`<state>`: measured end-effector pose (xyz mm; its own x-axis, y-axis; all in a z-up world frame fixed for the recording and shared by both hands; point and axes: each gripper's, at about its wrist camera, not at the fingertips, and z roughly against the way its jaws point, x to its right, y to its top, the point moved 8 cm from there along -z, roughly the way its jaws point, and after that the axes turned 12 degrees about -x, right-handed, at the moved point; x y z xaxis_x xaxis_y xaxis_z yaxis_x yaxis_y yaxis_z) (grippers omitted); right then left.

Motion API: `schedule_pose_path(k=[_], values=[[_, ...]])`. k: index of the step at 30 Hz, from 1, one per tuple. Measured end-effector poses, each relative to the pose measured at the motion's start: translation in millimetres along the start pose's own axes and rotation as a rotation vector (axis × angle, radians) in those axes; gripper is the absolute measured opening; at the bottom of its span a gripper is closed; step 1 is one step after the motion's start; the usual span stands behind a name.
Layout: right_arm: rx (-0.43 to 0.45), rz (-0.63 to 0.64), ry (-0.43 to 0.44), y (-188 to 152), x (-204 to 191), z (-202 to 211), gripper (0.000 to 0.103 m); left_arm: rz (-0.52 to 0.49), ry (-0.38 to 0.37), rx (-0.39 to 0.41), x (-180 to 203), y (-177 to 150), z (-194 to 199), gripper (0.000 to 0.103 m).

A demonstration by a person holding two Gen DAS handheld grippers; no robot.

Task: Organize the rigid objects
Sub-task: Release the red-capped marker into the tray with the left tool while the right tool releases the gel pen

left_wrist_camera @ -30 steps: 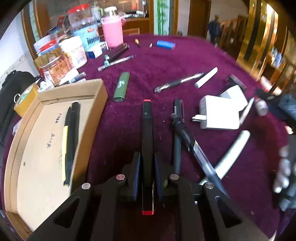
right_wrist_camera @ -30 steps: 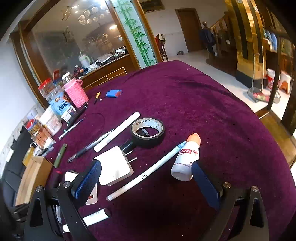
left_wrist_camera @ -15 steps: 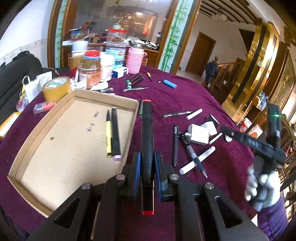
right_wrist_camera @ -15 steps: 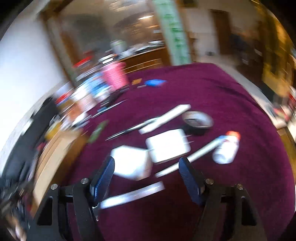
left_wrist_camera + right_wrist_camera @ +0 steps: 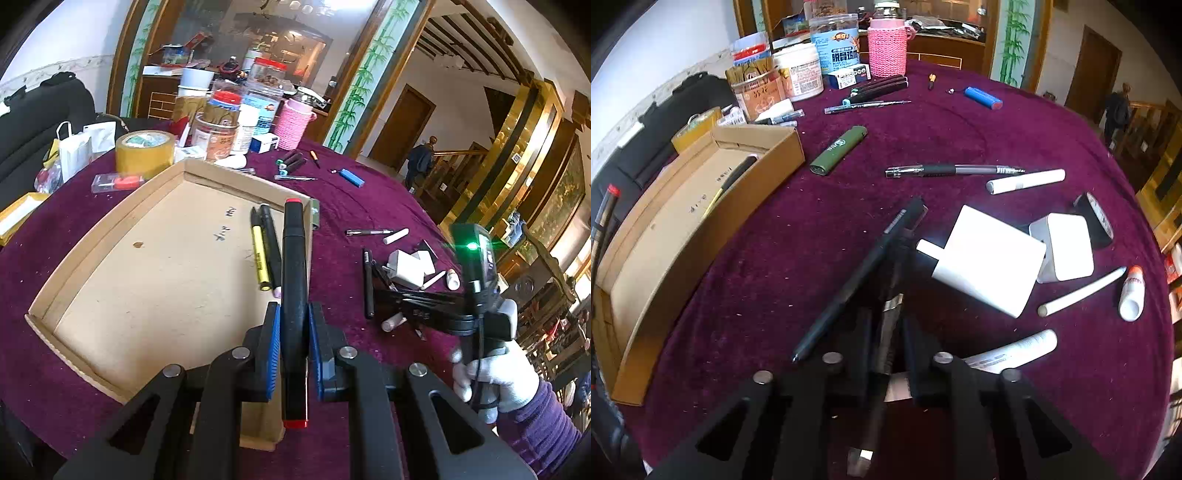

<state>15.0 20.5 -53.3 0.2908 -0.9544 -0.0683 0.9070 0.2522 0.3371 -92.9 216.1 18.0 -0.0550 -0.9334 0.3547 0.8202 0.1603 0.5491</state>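
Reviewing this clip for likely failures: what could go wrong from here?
The left gripper holds the black marker near its rear end, so it may pivot or slip above the cardboard tray. The right gripper is shut on a dark pen whose neighbour, the black pen, could get dragged along.

We read large Chinese characters "胖骨" on the blue jar label (image 5: 839,55); the handwriting inside the cardboard tray (image 5: 701,201) defeats us.
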Motion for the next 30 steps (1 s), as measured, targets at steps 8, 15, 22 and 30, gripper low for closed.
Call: schedule_pose_path(k=[8,15,22,30], values=[[0.066,-0.117,0.189,-3.3,5.4,32.8,0.011,0.049,-0.014,0.003,-21.6,3.1,3.4,0.014],[0.091,-0.135,0.469,21.4,-31.9,59.8,0.012,0.079,0.034,0.009,-39.7,23.5,5.1,0.014],[0.026,-0.080,0.581,55.9,-108.1,43.1,0.012,0.124,0.077,-0.066,-67.7,56.2,-25.4,0.014],[-0.037,-0.078,0.530,93.5,-158.5,-1.8,0.012,0.196,0.117,-0.154,-94.5,77.4,-74.1,0.014]])
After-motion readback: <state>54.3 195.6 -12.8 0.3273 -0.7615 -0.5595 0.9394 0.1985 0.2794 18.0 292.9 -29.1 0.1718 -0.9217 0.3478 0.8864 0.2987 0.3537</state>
